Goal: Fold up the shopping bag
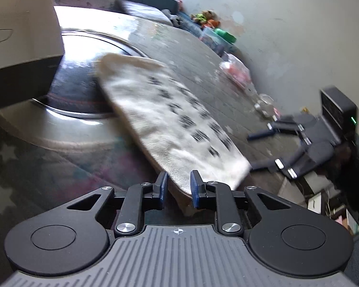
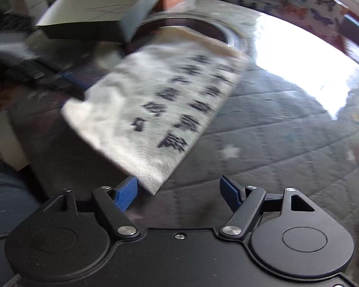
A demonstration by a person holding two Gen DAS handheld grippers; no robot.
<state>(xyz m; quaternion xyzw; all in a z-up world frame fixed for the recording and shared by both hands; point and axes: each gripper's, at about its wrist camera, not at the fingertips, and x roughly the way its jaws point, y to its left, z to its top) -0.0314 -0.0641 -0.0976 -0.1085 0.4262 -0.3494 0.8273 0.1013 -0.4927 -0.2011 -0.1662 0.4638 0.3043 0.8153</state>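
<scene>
Bag (image 1: 170, 119) one; left claw (image 1: 178, 186) clamped on it, right claw (image 2: 178, 191) apart

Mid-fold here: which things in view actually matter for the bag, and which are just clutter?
Job:
shopping bag
left gripper, bag edge between its fingers
right gripper, open beside the bag's corner

Lying about:
cardboard box
round tray
soft toys
plastic wrappers

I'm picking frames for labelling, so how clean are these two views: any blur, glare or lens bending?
Left wrist view: the shopping bag and its dark print are motion-smeared, the right gripper is soft, and the fisheye bends the bed edge. Right wrist view: the bag and the box are smeared, and blown-out glare whites out the quilt at upper right.
</scene>
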